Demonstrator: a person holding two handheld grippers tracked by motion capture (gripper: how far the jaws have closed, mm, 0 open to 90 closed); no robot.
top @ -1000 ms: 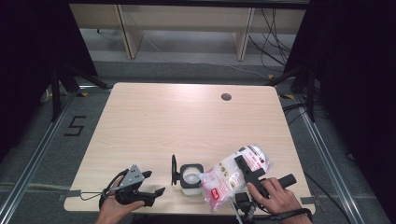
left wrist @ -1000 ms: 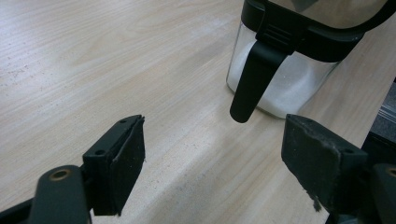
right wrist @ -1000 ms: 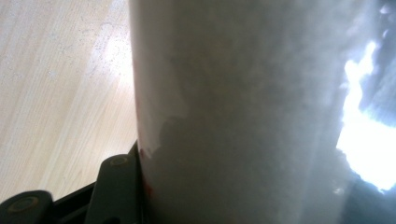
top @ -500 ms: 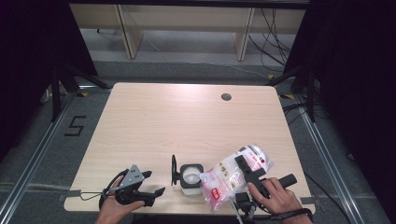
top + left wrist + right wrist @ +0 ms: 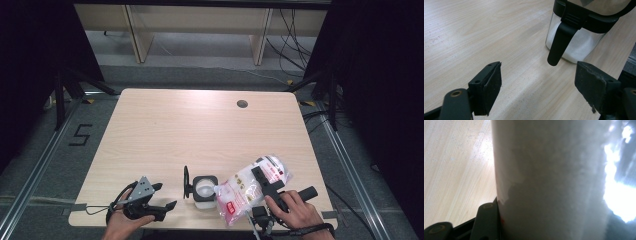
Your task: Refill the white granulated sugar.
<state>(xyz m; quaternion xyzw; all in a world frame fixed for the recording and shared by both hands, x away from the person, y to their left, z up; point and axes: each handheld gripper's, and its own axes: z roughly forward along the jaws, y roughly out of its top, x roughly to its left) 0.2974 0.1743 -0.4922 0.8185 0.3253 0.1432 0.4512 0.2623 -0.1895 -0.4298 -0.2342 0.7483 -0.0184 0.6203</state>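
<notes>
Right tongs (image 5: pixel 260 185) around bag (image 5: pixel 250 187), far jaw hidden behind it.

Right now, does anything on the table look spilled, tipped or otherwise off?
Nothing looks spilled. The clear glass jar with the black hinged lid stands upright, lid swung open, white powder inside. The clear plastic bag of white powder is tilted, a corner over the jar's mouth, clamped in the right gripper. The left gripper is open and apart from the jar.

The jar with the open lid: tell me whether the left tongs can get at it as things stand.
Probably yes. The left tongs stand open and empty, aimed at the jar with bare table between. The bag in the right tongs leans in only from its far side.
</notes>
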